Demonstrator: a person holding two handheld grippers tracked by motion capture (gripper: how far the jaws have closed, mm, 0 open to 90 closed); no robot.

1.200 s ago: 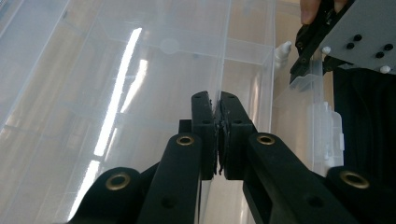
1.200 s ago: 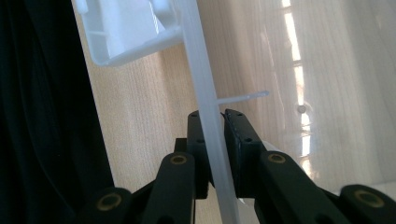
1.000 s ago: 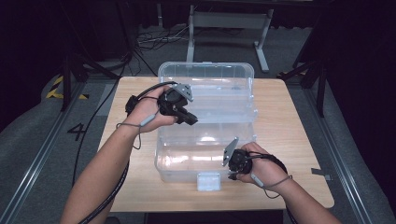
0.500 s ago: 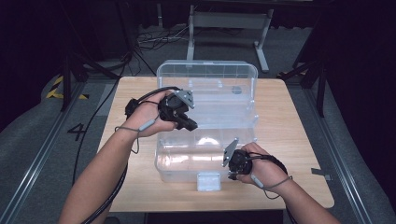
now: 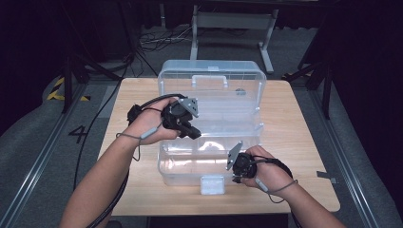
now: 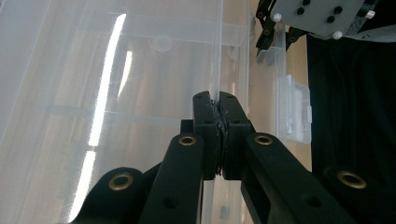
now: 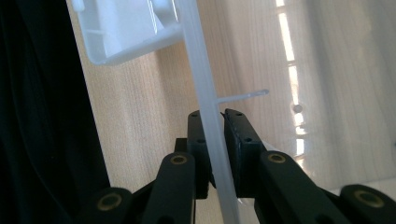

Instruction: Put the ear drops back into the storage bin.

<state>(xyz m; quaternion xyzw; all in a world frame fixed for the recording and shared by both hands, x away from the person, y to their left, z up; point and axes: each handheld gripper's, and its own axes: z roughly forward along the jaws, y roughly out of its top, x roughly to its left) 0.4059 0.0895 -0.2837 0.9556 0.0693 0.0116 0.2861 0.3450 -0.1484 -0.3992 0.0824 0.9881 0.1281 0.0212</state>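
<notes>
Since the earlier frames the left gripper [image 5: 192,133] has drifted a little toward the middle of the clear plastic box [image 5: 211,118], while the right gripper [image 5: 235,172] has kept its place at the front wall. The box itself lies where it did.

The box sits open at the middle of the wooden table [image 5: 294,137], its lid [image 5: 214,85] standing up at the far side and reaching close to the table's far edge. The base's front wall lies near the near edge, with its white latch [image 5: 212,184] hanging over a narrow strip of bare wood. Wide bare wood lies left and right of the box, more on the right, so the hands have room on both sides; dark floor and cables lie beyond the table.

In the left gripper view the jaws are pressed together on a thin clear edge of the box [image 6: 218,56], which runs straight up from between the pads [image 6: 205,135]; whether that is a divider or a tray's rim is hard to tell through the glare. The right gripper's jaws pinch the front wall [image 7: 205,93], a milky upright strip clamped between the pads [image 7: 236,149].

The plastic is glossy and see-through, streaked with bright reflections, with moulded ribs and rounded corners. The tabletop is pale with fine straight grain. Both grippers are matt black with brass-coloured rivets, each topped by a grey three-cornered plate [image 5: 191,105].
</notes>
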